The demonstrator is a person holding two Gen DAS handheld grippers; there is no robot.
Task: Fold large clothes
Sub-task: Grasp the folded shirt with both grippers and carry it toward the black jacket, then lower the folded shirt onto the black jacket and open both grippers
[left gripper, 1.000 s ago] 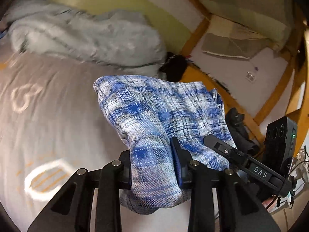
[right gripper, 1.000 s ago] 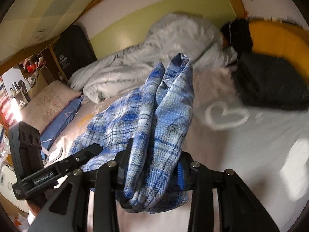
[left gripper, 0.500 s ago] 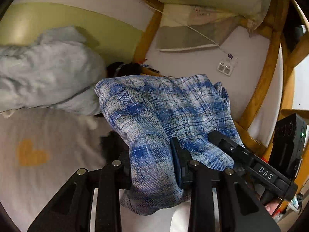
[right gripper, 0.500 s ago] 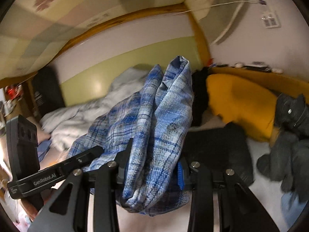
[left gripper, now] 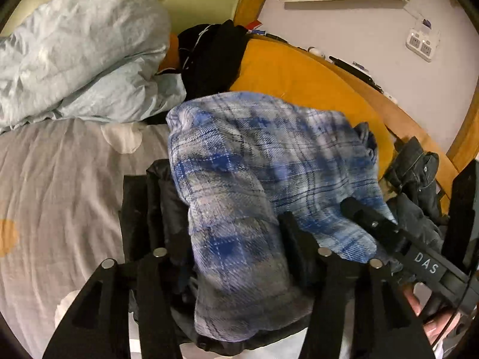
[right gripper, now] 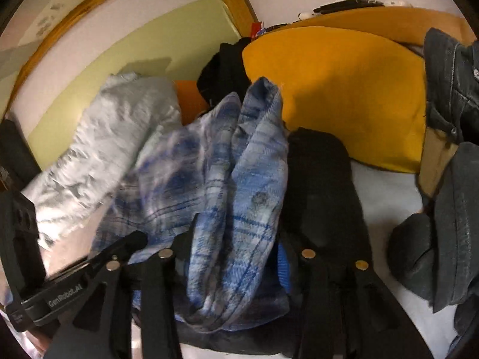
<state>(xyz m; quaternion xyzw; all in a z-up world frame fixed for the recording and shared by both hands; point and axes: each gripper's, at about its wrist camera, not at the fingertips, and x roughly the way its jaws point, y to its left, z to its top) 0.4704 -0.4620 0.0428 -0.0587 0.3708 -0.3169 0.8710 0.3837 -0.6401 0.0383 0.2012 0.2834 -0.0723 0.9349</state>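
Between both pairs of opening jaws, blue plaid shirt (left gripper: pixel 254 164) bunched, long axis running from left gripper (left gripper: pixel 236 248) to right gripper (right gripper: pixel 236 248), draped over black garment (right gripper: pixel 317 179) on bed (left gripper: pixel 60 179), near orange cushion (right gripper: pixel 344 89) at its head.

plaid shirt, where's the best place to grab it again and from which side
Take the plaid shirt by the bunched fold that stands upright near the right gripper, coming from the near side, low. That ridge is thick and raised off the black garment below it.
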